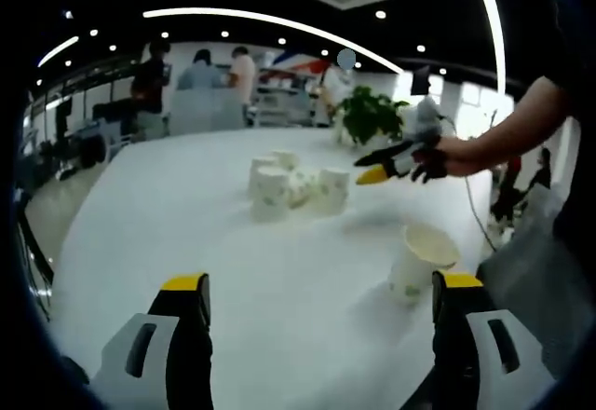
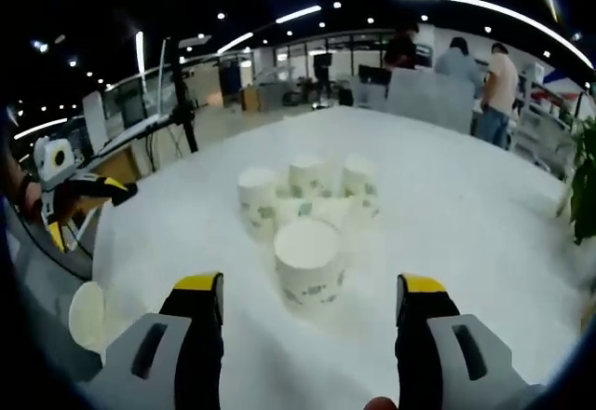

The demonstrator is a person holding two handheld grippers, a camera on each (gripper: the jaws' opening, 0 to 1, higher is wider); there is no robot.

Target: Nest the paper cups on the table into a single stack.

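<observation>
Several white paper cups with a green print stand bunched together [image 1: 289, 186] in the middle of the white table [image 1: 186, 214]. One more cup [image 1: 421, 261] sits apart, mouth up and tilted, just beyond my left gripper's right jaw. My left gripper [image 1: 322, 284] is open and holds nothing. A hand holds my right gripper [image 1: 386, 166] above the table to the right of the bunch. In the right gripper view the right gripper [image 2: 310, 286] is open, low over the table. The nearest cup [image 2: 307, 261] stands just past its tips, with the other cups [image 2: 310, 182] behind. The lone cup [image 2: 88, 315] lies far left, below the left gripper [image 2: 84, 191].
A potted plant [image 1: 371, 112] stands at the table's far edge, and a cable [image 1: 475, 214] trails off the right side. People [image 1: 200, 75] stand by desks beyond the table. A dark stand [image 2: 182, 93] rises past the table's left edge.
</observation>
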